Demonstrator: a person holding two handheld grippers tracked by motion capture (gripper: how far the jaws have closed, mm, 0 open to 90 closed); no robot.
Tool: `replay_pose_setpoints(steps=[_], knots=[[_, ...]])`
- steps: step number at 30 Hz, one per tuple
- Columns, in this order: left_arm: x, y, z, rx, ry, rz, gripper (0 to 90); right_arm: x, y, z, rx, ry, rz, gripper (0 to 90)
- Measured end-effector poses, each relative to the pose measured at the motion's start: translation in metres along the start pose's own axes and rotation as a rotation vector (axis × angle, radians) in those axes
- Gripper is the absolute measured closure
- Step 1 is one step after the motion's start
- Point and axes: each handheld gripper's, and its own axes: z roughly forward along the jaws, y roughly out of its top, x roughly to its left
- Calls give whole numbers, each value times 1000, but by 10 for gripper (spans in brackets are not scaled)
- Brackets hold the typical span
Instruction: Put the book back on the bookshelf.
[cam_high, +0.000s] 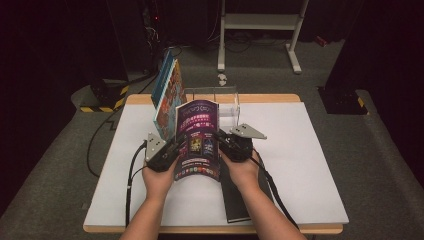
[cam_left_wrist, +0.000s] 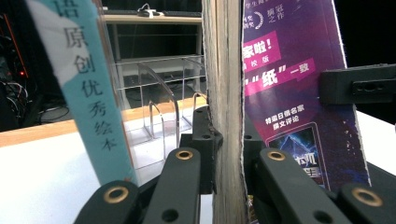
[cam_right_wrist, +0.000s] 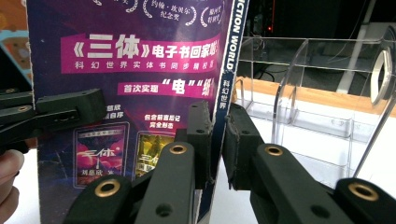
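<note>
High view: both grippers' fingers clamp the purple book (cam_high: 197, 140) by opposite edges.

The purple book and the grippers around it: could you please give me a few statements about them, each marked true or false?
1. Both grippers clamp the purple book, the left gripper on its page edge and the right gripper on its spine edge. True.
2. The purple book lies flat on the white table. False: it is held upright.
3. A clear acrylic rack stands behind the purple book. True.
4. The blue picture book is held by the right gripper. False: it leans in the rack, left of the purple book, with no gripper on it.
5. A dark book lies flat by the right forearm. True.
</note>
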Motion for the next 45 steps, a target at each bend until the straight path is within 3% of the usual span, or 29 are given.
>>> replay_pose_setpoints(steps=[10,15,24,29,37,38,45], knots=[[0,-1,-20,-17,-18,-9,811,9,-9,-14,-26,34,-16,813],[0,-3,-33,-25,-27,-10,799,17,-14,-26,-41,30,-59,800],[1,-7,-55,-26,-41,25,744,30,-26,-45,-75,33,-111,771],[2,-8,-63,-26,-51,27,698,33,-31,-53,-81,46,-113,747],[1,-9,-67,-31,-51,23,644,34,-35,-58,-72,60,-104,654],[1,-10,-68,-28,-54,28,636,33,-34,-58,-73,69,-113,594],[1,-9,-70,-24,-50,29,621,29,-28,-52,-57,101,-143,448]])
